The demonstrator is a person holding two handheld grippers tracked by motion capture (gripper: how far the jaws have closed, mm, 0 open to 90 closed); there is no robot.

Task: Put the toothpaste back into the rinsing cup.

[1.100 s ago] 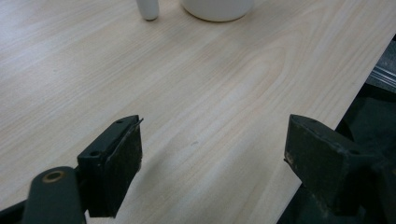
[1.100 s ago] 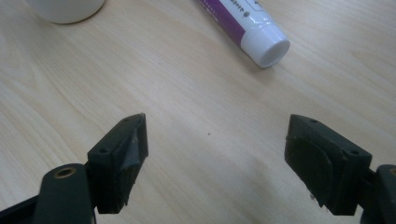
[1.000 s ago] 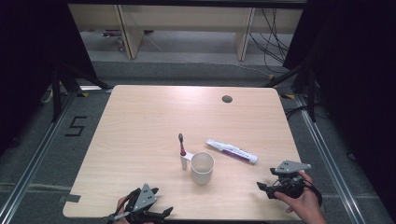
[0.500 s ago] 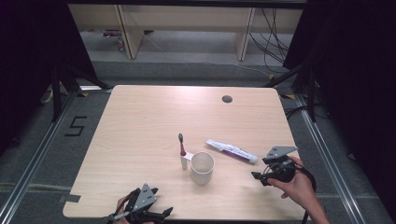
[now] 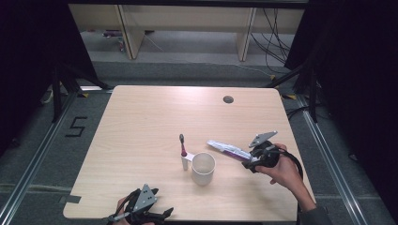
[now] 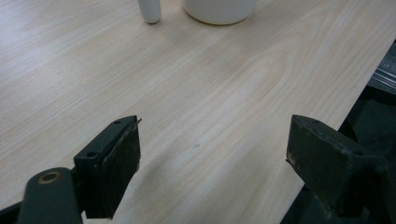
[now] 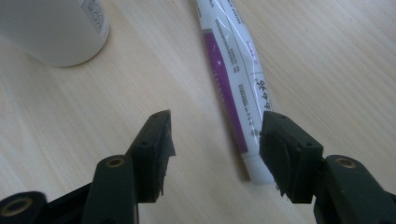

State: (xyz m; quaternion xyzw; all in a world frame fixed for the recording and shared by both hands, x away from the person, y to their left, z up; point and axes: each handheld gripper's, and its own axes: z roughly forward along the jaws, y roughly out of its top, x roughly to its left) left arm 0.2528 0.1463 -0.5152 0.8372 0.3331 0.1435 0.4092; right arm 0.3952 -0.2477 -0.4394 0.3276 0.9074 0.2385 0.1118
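Observation:
A white and purple toothpaste tube (image 5: 229,150) lies flat on the wooden table (image 5: 141,117), right of a white cup (image 5: 203,168). A toothbrush (image 5: 183,150) with a white handle, red neck and dark head is just left of the cup. My right gripper (image 5: 248,163) is at the tube's near end. In the right gripper view its jaws (image 7: 217,128) have just been closing; the tube (image 7: 233,79) has its cap end between them, close to the right jaw, and no pad presses on it. My left gripper (image 5: 155,213) rests wide open (image 6: 212,135) near the front edge, holding nothing.
A dark round hole (image 5: 228,99) sits near the table's far edge. The table's front edge runs just beside the left gripper (image 6: 355,88). The cup's base (image 6: 219,9) and the toothbrush handle (image 6: 149,11) are ahead of it. Dark floor with a "5" marking (image 5: 75,126) lies to the left.
My right gripper has moved left and away from the front edge to the near end of the toothpaste tube, and its jaws have narrowed. The left gripper has stayed put.

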